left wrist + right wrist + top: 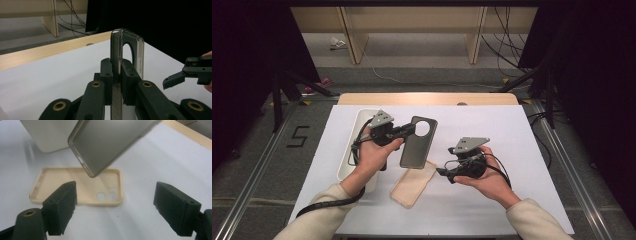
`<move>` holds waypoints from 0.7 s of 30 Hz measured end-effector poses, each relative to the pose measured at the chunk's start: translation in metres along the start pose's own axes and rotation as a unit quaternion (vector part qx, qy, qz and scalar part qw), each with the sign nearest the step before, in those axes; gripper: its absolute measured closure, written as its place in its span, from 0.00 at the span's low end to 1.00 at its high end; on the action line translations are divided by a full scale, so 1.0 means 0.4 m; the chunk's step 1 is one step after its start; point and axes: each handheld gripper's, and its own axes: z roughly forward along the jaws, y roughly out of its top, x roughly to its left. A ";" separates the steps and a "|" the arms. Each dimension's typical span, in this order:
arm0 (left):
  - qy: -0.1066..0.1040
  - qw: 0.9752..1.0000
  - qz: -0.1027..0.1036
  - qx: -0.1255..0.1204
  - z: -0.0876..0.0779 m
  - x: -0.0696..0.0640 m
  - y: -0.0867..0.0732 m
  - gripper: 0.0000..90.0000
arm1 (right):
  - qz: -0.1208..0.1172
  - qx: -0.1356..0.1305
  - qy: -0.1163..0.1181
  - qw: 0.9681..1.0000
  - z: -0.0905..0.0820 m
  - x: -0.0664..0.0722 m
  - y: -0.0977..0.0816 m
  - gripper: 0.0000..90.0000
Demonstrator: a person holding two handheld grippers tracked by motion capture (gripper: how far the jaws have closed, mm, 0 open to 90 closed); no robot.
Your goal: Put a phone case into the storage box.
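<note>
The left gripper has its jaws pinched tight on one long edge of the dark phone case, holding it up off the white table cover; in the left gripper view the case stands on edge between the pads, its round camera opening towards the far end. The right gripper is apart from the dark case, to its right and lower, with its fingers spread wide and nothing between them. A beige phone case lies open side up on the cover, just below and partly under the lifted dark case, with its two small lens holes visible in the right gripper view. A white tray sits to the left of the dark case, behind the left hand. Judged from this, the dark case is picked up and held by one gripper alone, while the beige one is untouched; what remains seems to be placing the held case, perhaps in the tray, and then dealing with the beige case.
</note>
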 end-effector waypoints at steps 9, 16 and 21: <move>-0.003 1.000 -0.003 -0.026 -0.049 0.019 -0.008 0.90 | 0.024 -0.017 -0.004 1.000 -0.012 -0.012 -0.011 0.19; -0.010 0.999 0.000 -0.037 -0.075 0.027 0.001 0.90 | 0.039 -0.028 -0.010 0.999 -0.023 -0.015 -0.021 0.19; -0.014 0.999 0.001 -0.044 -0.089 0.029 0.009 0.90 | 0.044 -0.036 -0.016 0.998 -0.035 -0.015 -0.029 0.19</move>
